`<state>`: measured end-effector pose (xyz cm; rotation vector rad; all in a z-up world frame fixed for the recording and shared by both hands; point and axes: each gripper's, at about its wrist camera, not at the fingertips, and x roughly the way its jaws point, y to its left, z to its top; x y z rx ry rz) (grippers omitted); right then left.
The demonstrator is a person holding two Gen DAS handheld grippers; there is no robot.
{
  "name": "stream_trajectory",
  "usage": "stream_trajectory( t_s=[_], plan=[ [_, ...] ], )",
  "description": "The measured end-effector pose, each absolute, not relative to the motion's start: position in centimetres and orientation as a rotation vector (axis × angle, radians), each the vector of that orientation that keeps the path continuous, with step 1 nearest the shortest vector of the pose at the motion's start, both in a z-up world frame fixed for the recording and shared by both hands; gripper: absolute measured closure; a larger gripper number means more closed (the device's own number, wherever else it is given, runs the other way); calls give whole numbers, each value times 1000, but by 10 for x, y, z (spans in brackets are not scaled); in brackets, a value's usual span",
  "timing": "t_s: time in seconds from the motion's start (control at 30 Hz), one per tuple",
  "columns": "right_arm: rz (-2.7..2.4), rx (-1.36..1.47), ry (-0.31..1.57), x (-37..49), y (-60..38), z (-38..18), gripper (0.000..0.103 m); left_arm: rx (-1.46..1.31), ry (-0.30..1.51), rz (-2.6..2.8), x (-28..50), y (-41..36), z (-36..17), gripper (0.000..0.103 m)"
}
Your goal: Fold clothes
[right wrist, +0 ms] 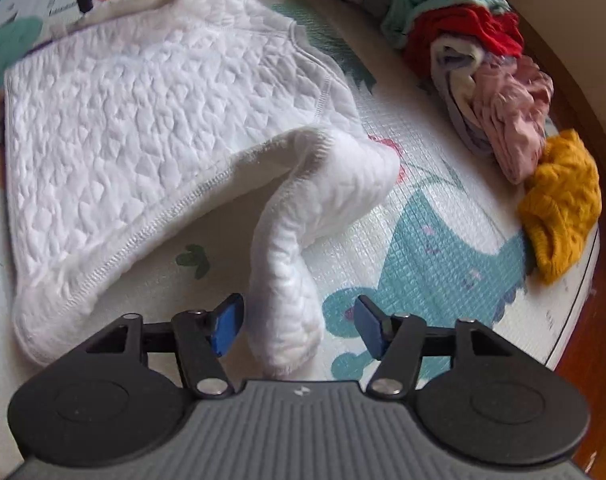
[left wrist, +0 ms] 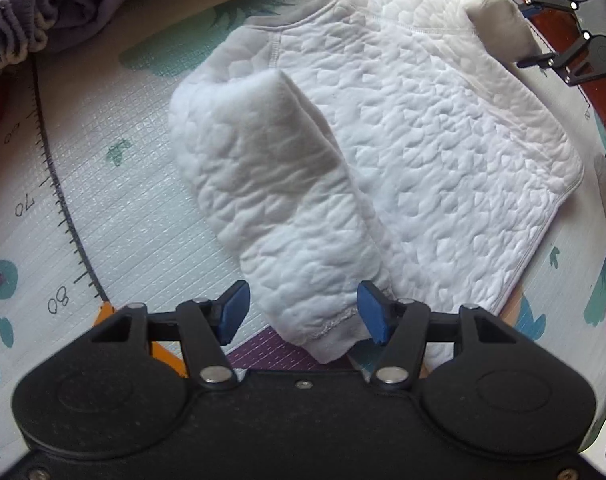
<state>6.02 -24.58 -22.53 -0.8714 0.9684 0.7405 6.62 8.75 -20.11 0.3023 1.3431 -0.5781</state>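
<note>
A white quilted top [left wrist: 403, 132] lies on the play mat [left wrist: 115, 200], each sleeve end between a spread left claw [left wrist: 301, 312] and right claw [right wrist: 299, 328], ungripped.

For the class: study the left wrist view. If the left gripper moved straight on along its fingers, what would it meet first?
Most likely the sleeve cuff of the white quilted top. The left gripper is open, and the cuff already lies between its blue fingers. Whether they touch the fabric or sit just above it is unclear.
</note>
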Motion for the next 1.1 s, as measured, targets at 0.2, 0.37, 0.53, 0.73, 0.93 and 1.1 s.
stream_trajectory(
  t_s=[0.2,0.37,0.53,0.73,0.93,1.1],
  plan=[
    [769,-922,942,60,-238,-232,64,302,1362,-580,69,86,-210,45],
    [782,-949,921,58,-239,-235,77,294,1381,-577,72,89,-216,45],
    [737,-983,883,63,-244,-232,91,369,1370,-606,70,82,-218,83],
    [699,-1121,794,63,-255,-236,92,532,1314,-630,65,82,-208,96],
    [652,-1273,722,63,-271,-245,92,836,1229,-618,60,99,-207,96],
    [614,-1348,701,68,-282,-253,92,987,1184,-539,71,119,-209,97]
  ],
)
